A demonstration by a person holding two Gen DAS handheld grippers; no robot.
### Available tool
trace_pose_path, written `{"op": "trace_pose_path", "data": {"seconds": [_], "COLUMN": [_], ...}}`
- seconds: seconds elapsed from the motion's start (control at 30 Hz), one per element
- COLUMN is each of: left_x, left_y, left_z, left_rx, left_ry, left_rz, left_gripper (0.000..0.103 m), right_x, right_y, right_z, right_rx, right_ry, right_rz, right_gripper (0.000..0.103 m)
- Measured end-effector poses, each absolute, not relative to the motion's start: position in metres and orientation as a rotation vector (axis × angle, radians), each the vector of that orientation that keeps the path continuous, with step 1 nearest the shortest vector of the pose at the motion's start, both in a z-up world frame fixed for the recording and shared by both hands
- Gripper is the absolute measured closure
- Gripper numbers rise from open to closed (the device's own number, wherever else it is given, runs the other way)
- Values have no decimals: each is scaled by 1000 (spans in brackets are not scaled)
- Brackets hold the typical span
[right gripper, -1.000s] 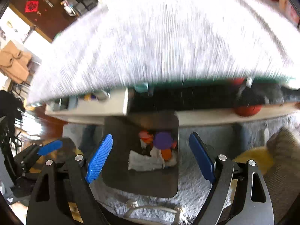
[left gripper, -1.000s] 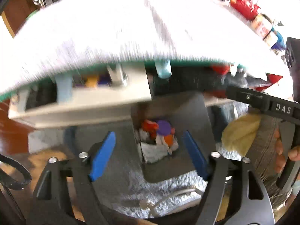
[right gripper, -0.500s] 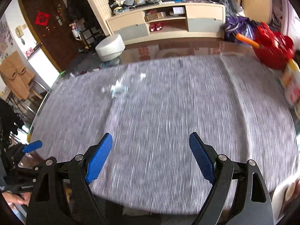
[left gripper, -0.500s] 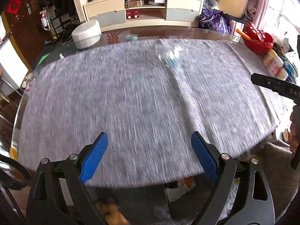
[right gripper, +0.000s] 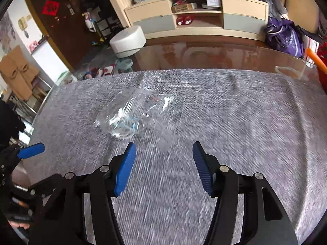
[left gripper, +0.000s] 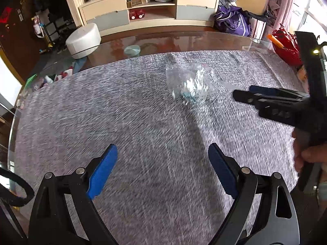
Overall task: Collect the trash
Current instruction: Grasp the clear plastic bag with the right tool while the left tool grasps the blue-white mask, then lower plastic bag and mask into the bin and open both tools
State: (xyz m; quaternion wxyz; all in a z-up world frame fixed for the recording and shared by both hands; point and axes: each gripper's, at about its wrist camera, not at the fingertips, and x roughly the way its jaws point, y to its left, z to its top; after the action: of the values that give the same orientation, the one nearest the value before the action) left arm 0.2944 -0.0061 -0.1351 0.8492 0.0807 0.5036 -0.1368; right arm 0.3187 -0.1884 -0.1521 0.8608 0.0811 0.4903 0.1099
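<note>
A crumpled clear plastic bag (left gripper: pixel 190 85) (right gripper: pixel 130 116) is seen on the grey-clothed surface (left gripper: pixel 143 143) at 12 o'clock. Left hand-held gripper (left gripper: pixel 161 169) and right hand-held gripper (right gripper: pixel 163 163) are spread, nothing held.

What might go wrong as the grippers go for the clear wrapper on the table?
The clear plastic wrapper lies loose on the grey cloth, so the open right gripper may push it away or pinch cloth too. It is transparent and blurred, so its edges are hard to judge. The left gripper is open too and could collide.
</note>
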Motion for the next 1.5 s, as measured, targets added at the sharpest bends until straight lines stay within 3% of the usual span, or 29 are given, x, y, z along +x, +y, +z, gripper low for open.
{"op": "trace_pose_path", "data": {"seconds": [0.07, 0.2, 0.4, 0.63, 0.9, 0.97, 1.07, 1.5], "left_x": [302, 312, 329, 350, 377, 381, 375, 289], "left_y": [-10, -15, -22, -42, -62, -62, -61, -39], "left_z": [-139, -147, -155, -159, -178, -183, -178, -72], "left_rx": [157, 157, 148, 141, 150, 140, 150, 176], "left_ry": [1068, 1076, 1080, 1066, 1092, 1104, 1095, 930], "left_rz": [-300, -306, -318, -354, -395, -401, -408, -377], "left_gripper": [18, 18, 18, 20, 43, 77, 96, 96], "right_x": [325, 337, 338, 336, 335, 334, 330, 261], "right_y": [-185, -180, -187, -220, -236, -234, -232, -223], "right_z": [-158, -165, -157, -143, -143, -141, -135, -66], "right_rx": [166, 169, 162, 199, 227, 226, 222, 165], "right_ry": [1041, 1054, 1021, 951, 954, 951, 948, 880], "right_rz": [234, 254, 247, 149, 144, 152, 165, 172], "right_gripper": [50, 82, 97, 98, 98, 98, 98, 98]}}
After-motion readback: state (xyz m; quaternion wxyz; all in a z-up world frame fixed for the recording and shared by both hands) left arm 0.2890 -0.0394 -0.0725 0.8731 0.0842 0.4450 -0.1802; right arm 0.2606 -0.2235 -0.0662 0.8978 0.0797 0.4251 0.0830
